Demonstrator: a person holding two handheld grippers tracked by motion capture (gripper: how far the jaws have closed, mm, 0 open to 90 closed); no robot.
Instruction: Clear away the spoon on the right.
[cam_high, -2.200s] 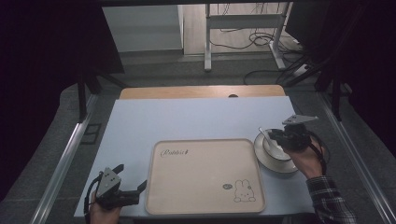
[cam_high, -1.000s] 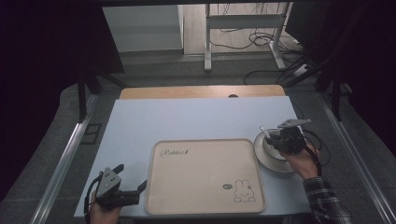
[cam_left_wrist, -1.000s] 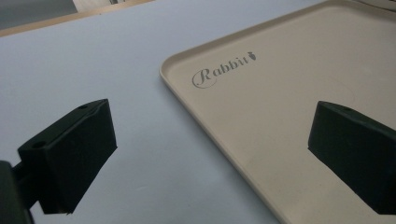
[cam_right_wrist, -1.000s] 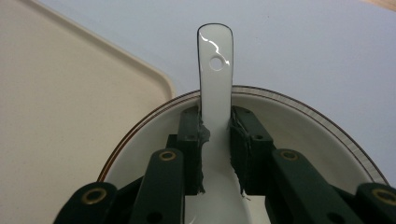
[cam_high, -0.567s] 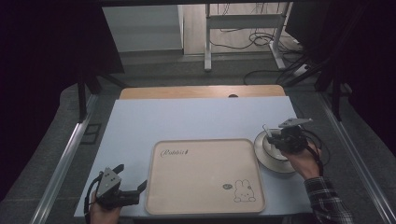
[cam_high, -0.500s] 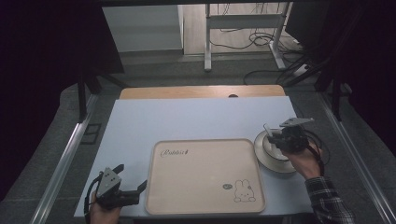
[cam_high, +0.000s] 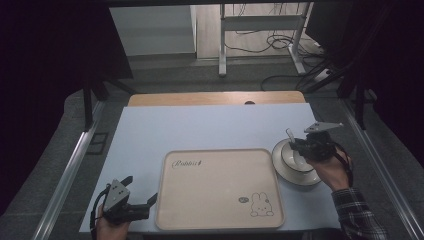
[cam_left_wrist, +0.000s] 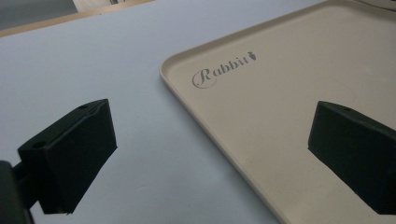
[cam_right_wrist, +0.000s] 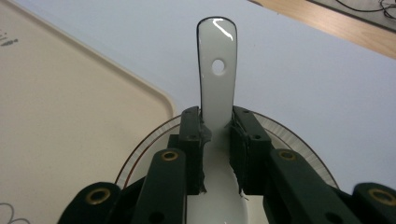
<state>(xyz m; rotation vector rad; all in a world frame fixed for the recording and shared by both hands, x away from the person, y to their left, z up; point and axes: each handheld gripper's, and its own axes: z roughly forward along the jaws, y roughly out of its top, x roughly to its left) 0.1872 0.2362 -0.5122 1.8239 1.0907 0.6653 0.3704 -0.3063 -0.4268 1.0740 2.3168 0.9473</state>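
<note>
Spoon (cam_right_wrist: 215, 88) higher; 1 tray (cam_high: 220, 187), 1 plate (cam_high: 285, 170)

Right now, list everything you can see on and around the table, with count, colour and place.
tray: one, beige, rabbit drawing, near middle of table
plate: one, white, right of tray
bowl: one, white, on plate
spoon: one, white, handle clamped in right jaws above the bowl
table: one, pale blue top, wooden far edge
cables: several, dark, floor beyond table
left gripper: black, jaws open, near left corner
right gripper: black, jaws shut on spoon
</note>
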